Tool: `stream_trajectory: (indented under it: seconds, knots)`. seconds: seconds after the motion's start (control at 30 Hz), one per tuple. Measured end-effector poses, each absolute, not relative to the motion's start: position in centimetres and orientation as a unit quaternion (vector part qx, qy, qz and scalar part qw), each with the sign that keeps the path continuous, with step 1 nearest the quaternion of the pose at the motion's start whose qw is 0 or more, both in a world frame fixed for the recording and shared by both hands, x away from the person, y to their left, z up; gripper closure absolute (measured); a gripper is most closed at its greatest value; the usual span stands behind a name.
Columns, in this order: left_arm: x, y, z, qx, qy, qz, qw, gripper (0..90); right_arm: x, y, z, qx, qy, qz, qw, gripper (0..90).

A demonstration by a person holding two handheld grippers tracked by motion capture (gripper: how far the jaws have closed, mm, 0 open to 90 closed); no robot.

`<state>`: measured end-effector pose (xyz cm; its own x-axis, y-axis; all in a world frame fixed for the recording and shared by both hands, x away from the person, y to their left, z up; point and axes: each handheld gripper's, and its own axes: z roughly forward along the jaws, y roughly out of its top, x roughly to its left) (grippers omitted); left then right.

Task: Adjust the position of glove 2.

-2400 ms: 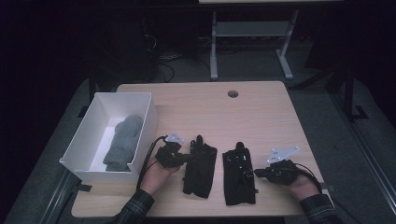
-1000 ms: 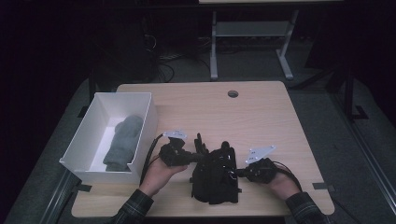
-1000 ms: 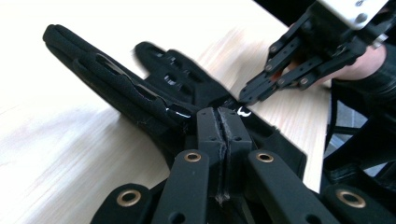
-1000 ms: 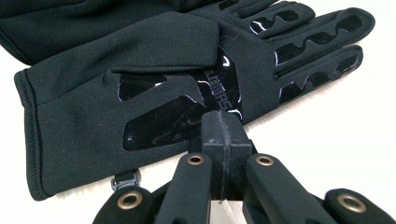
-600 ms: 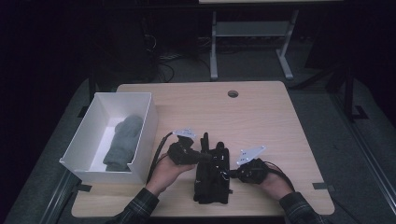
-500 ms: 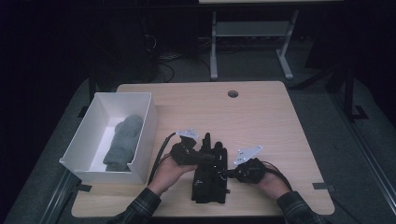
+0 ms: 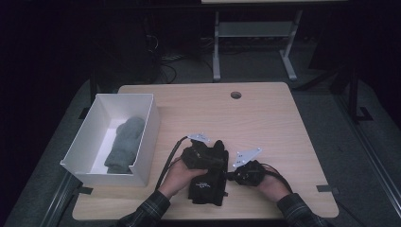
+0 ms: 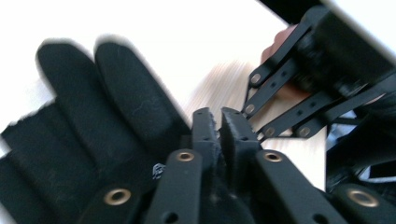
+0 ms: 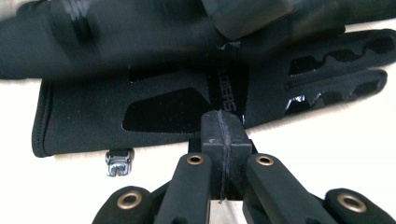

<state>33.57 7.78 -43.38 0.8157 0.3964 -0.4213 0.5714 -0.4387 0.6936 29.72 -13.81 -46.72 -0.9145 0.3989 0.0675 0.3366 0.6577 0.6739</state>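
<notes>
Two black gloves lie stacked near the table's front edge, fingers pointing away from me. My left gripper reaches from the left onto the upper glove. Its jaws have just been opening and stand a slit apart, with dark glove fabric low between them. My right gripper comes from the right, and its pads are pressed together on the edge of the lower glove. In the left gripper view the right gripper sits close by, at the upper right.
A white box stands at the table's left with a grey mitten inside. A round cable hole sits near the far edge. A small metal clasp hangs off the lower glove's cuff. A desk frame stands beyond the table.
The two gloves lay side by side; both hands moved inward and brought them together. One glove now lies on the other, and the hands have settled close over the stack.
</notes>
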Motion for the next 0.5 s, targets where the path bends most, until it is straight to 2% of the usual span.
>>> stream_trajectory:
  seconds: [0.07, 0.13, 0.2, 0.5]
  knots:
    - [33.6, 7.7, -43.1, 0.843, 0.279, -0.093, 0.450, 79.2, 29.7, -14.0, -46.7, 0.206, 0.909, 0.361, 0.043, 87.1]
    - [33.3, 7.7, -42.8, 0.846, 0.273, -0.087, 0.450, 89.6, 29.8, -14.6, -46.5, 0.207, 0.907, 0.363, 0.048, 82.6]
    - [32.9, 7.7, -42.6, 0.852, 0.269, -0.080, 0.443, 89.7, 29.9, -15.4, -46.2, 0.220, 0.900, 0.372, 0.051, 78.2]
    - [30.2, 6.2, -43.4, 0.877, 0.234, -0.074, 0.412, 89.7, 31.4, -18.7, -46.7, 0.292, 0.879, 0.366, 0.093, 38.6]
